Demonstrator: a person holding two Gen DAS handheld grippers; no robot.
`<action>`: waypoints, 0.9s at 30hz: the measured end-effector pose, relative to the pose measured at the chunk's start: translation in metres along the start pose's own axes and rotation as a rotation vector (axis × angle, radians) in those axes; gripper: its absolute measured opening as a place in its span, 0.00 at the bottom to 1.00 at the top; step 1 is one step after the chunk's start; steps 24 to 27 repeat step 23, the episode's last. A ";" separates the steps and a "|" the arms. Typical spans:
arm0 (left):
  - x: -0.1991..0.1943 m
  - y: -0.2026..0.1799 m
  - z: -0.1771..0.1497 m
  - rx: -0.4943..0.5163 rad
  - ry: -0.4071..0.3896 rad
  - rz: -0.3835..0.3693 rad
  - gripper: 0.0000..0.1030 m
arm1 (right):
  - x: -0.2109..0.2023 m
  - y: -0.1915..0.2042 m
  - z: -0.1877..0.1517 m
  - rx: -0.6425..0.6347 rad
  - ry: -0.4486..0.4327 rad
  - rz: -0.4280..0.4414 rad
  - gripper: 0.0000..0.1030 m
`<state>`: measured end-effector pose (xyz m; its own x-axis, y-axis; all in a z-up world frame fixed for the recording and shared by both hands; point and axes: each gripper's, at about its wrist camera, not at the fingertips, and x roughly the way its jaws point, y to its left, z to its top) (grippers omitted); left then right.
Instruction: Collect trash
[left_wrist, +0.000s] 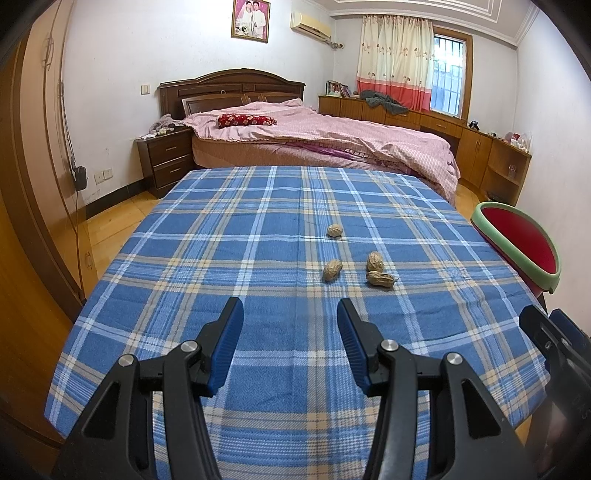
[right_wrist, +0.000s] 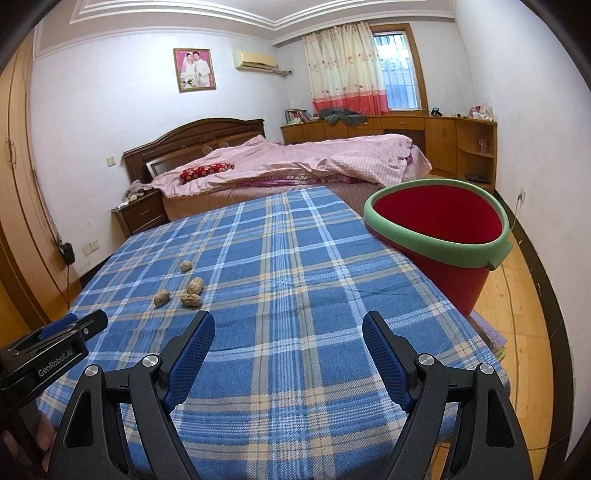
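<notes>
The desk (right_wrist: 295, 258), spread with a blue plaid cloth, fills most of both views, with a bed behind it in the room. At the desk's right edge stands a red bucket (right_wrist: 436, 218) with a green rim, tilted a little toward the cloth. As much of its inside as the right wrist view shows looks red and bare, though the bottom is hidden behind the near wall, so I cannot say whether anything lies in it.

The left tool (left_wrist: 290, 321) hovers over the near part of the cloth with its jaws spread wide and nothing between them. The right tool (right_wrist: 288, 332) hangs likewise on the right, also wide open and holding nothing; each one shows at the edge of the other's view.

Four peanut shells lie on the cloth ahead of the left tool, well apart from the bucket. Three sit close together: one shell (left_wrist: 332, 270) on the left, one (left_wrist: 375, 261) on the right, and one (left_wrist: 381, 278) just in front of that, nearly touching it. A fourth shell (left_wrist: 335, 230) lies farther back on its own.

So, as I judge it, the collecting is not finished: whatever may already be in the bucket, these four shells are on the desk and neither tool has hold of one. The left tool is the nearer to them.
</notes>
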<state>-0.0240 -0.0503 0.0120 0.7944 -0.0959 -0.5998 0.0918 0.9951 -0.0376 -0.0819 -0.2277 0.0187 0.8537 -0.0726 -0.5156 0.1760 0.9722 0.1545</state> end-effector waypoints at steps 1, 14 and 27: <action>0.000 0.000 0.000 0.000 0.000 0.000 0.51 | 0.000 0.000 0.000 0.000 0.000 0.000 0.81; -0.001 0.000 0.001 -0.001 -0.004 -0.002 0.51 | -0.002 0.001 0.002 0.000 -0.004 -0.001 0.81; -0.002 0.000 0.004 -0.003 -0.009 -0.008 0.51 | -0.005 0.003 0.005 0.001 -0.009 -0.003 0.81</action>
